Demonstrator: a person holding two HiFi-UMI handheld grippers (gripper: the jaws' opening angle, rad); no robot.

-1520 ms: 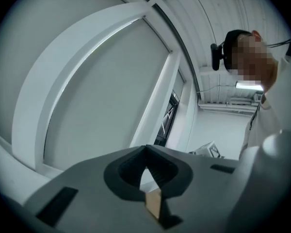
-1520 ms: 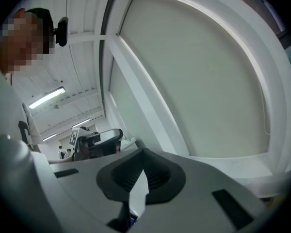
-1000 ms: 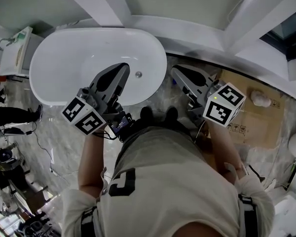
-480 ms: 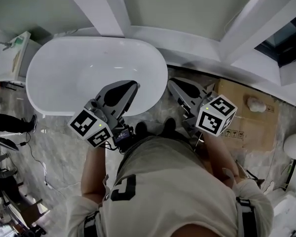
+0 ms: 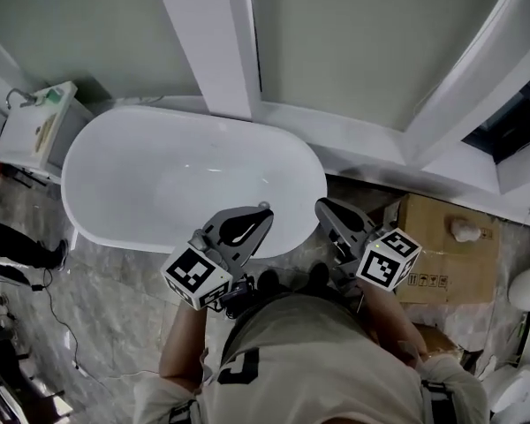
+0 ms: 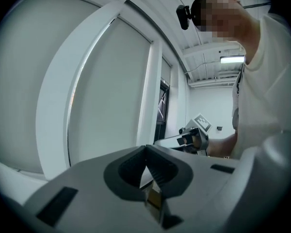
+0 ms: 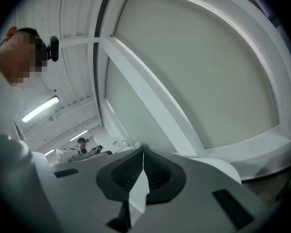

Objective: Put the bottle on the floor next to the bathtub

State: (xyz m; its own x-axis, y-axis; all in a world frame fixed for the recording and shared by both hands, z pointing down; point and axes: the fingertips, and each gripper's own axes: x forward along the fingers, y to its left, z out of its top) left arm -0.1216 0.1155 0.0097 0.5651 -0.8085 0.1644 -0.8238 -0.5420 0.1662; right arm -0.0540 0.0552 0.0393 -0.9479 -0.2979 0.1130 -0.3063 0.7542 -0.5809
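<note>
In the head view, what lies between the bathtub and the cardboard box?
The head view shows a strip of dark marble floor between the bathtub and the box. The shut right gripper hangs over it.

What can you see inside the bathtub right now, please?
Only a bare white basin shows inside the bathtub, with nothing lying in it. The left gripper covers part of its near side.

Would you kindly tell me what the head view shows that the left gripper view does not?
Only the head view: the bathtub, the sink unit and the left gripper's marker cube. Only the left gripper view: a ceiling light and the camera on the person's head. Both: the right gripper and the white window frame.
</note>
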